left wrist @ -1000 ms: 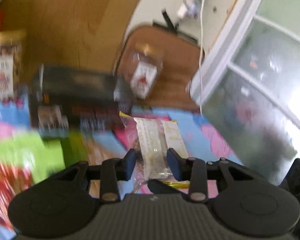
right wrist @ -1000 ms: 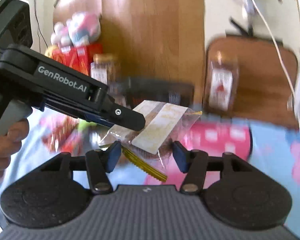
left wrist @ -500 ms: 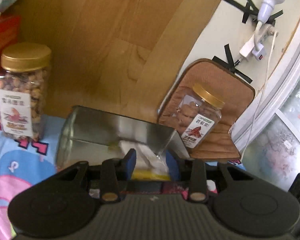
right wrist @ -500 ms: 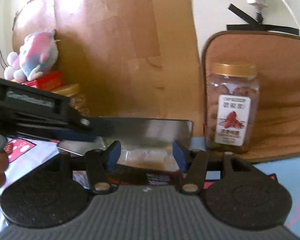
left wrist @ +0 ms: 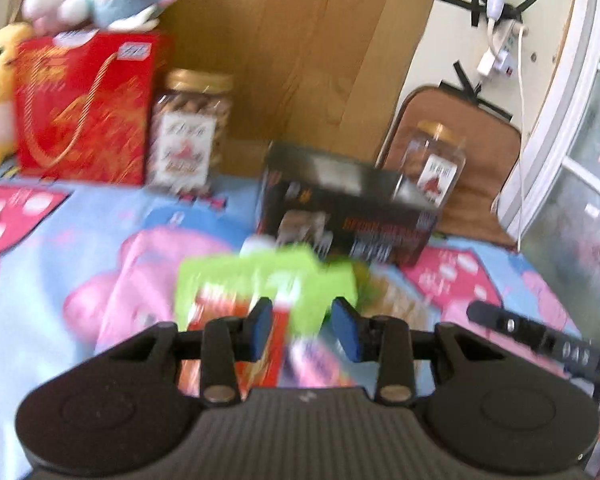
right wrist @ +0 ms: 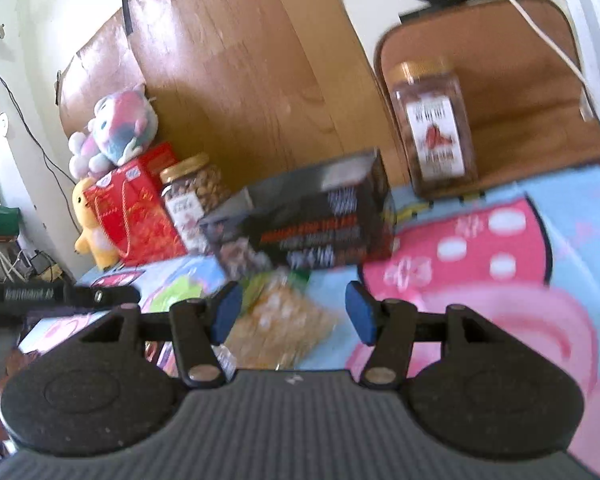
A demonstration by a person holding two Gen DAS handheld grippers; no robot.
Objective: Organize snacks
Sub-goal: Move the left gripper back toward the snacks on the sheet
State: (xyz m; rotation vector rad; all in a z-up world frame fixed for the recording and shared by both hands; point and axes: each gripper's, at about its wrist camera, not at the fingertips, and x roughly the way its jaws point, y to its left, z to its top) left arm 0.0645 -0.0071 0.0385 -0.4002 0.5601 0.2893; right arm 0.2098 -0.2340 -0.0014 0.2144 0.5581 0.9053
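My left gripper (left wrist: pixel 302 330) is open, and I see nothing clamped between its blue pads. Below it on the cloth lies a green snack bag (left wrist: pixel 268 276) with red print, blurred by motion. A black snack box (left wrist: pixel 352 216) stands behind the bag, its top side silvery. My right gripper (right wrist: pixel 294 312) is open above a yellowish cracker packet (right wrist: pixel 280 320) that lies on the cloth in front of the same box (right wrist: pixel 312 220). One finger of the left tool (right wrist: pixel 100 296) reaches in from the left, and a right-tool finger (left wrist: pixel 512 326) shows at the right.
Two gold-lidded nut jars stand at the back, one (left wrist: pixel 188 132) beside a red gift bag (left wrist: pixel 84 108), the other (left wrist: pixel 434 164) against a brown cushion (left wrist: pixel 472 128). Plush toys (right wrist: pixel 116 128) sit on the red bag. A wooden board backs the blue and pink cartoon cloth (right wrist: pixel 480 264).
Both grippers have drawn back from the black box. The clear cookie packet that sat between the left fingers, over the box half a second ago, no longer shows there.
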